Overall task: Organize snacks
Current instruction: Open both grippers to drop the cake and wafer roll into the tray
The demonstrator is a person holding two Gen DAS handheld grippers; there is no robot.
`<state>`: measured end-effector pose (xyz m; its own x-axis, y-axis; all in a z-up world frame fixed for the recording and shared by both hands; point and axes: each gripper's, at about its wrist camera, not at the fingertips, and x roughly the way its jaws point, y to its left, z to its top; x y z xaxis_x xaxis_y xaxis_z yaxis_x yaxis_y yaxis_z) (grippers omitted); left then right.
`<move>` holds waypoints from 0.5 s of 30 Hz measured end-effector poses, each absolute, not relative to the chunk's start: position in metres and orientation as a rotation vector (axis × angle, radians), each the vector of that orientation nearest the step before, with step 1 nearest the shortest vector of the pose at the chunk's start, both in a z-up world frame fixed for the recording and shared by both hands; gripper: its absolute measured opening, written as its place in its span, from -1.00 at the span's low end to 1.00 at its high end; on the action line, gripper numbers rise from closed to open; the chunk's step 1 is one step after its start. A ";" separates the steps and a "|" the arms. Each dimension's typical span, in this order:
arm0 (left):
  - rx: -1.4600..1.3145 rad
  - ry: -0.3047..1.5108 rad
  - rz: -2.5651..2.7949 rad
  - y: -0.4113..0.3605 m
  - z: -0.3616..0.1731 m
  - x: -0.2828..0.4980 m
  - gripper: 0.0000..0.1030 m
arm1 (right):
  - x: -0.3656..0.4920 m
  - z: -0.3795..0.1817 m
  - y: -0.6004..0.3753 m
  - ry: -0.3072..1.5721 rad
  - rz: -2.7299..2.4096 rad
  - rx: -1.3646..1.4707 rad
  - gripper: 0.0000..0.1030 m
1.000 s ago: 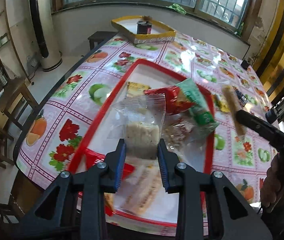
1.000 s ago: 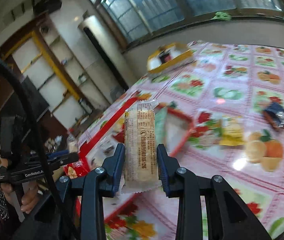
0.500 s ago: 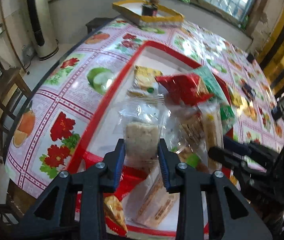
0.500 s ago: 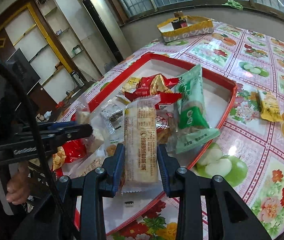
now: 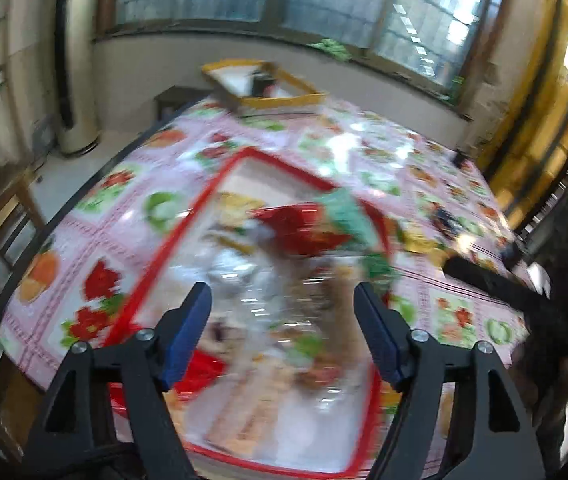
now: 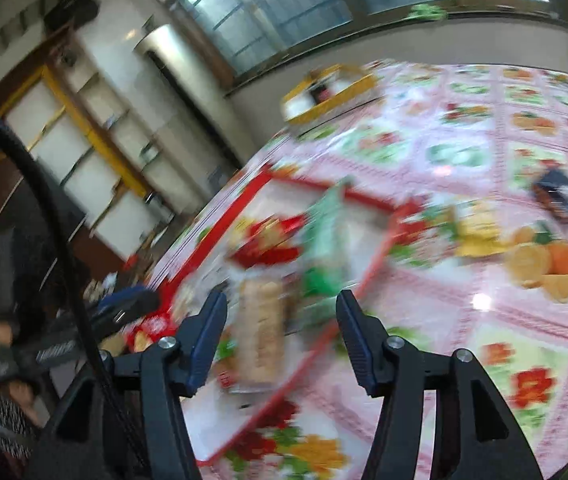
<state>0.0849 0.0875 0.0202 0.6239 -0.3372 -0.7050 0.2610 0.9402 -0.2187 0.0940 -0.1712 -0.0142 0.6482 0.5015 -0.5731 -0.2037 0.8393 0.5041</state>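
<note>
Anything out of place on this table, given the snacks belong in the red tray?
Two packets lie loose on the tablecloth outside the red tray: a yellow packet just past its edge and a dark packet farther off. Everything else snack-like sits piled in the tray; blur hides finer detail.

Desk [image 6: 464, 312]: covered by a pink cloth printed with fruit and flowers.
Red tray [image 5: 152, 276]: near the desk's left edge, heaped with blurred snack packets.
Yellow box [image 5: 284, 101]: at the far edge.
Yellow packet [image 6: 478, 226]: just beside the tray's right rim.
Dark packet [image 6: 560, 194]: farther right, apart.
</note>
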 end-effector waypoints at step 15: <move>-0.151 0.828 -0.461 0.037 0.025 0.089 0.55 | 0.188 -0.039 -0.332 0.866 0.028 0.395 0.13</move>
